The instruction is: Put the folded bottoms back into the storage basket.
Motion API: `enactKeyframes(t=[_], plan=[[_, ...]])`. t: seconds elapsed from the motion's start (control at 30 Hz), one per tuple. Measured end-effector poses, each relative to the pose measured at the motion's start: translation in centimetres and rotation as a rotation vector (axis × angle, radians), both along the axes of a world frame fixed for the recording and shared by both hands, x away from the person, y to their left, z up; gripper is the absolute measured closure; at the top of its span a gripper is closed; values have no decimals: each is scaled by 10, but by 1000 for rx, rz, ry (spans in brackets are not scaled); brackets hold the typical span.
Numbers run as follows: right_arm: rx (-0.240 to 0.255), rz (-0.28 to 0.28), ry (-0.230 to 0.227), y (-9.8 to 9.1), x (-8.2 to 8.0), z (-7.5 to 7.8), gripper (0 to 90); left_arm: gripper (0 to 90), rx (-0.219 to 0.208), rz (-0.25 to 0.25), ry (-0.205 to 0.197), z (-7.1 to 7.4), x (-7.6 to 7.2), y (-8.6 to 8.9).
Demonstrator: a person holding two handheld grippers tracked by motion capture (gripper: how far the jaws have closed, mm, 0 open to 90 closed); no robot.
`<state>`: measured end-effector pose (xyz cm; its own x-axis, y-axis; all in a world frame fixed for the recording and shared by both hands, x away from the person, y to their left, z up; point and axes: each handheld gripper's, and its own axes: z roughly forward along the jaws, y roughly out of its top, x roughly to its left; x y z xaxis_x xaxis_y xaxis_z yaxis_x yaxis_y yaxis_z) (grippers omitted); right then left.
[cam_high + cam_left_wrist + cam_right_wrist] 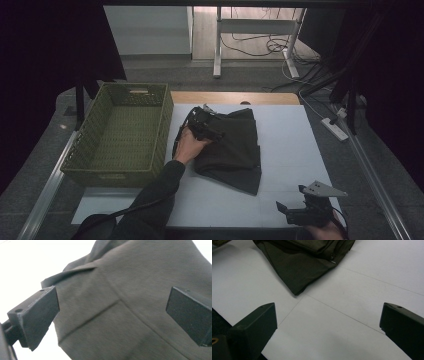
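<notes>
Dark folded cloth (231, 150) lies mid-table, long axis running from far edge to near edge, left gripper (204, 126) spread wide over it, right gripper (295, 200) spread wide near the near-right corner.

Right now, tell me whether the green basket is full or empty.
Empty. The high view shows the green basket with its woven floor bare; the dark folded garment lies outside it on the table, beside its right wall.
</notes>
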<state>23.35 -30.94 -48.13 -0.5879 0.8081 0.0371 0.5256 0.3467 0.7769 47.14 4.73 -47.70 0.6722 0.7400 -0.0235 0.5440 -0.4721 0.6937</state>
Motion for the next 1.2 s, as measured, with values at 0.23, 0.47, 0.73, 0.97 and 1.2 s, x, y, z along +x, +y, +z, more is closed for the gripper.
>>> enactKeyframes(t=[0.23, 0.47, 0.73, 0.97, 1.2], plan=[[5, 4, -2, 0, 0, 0, 11, 12, 18, 69, 24, -8, 23, 8], [8, 7, 0, -1, 0, 0, 11, 4, 52, 99, 55, -19, 41, 14], [9, 9, 2, -1, 0, 0, 11, 3, 54, 68, 143, -33, 55, 15], [6, 11, 3, 0, 0, 0, 11, 160, -59, 10, 262, -41, 60, 18], [0, 14, 4, 1, 0, 0, 11, 513, 31, -55, 194, -29, 50, 9]])
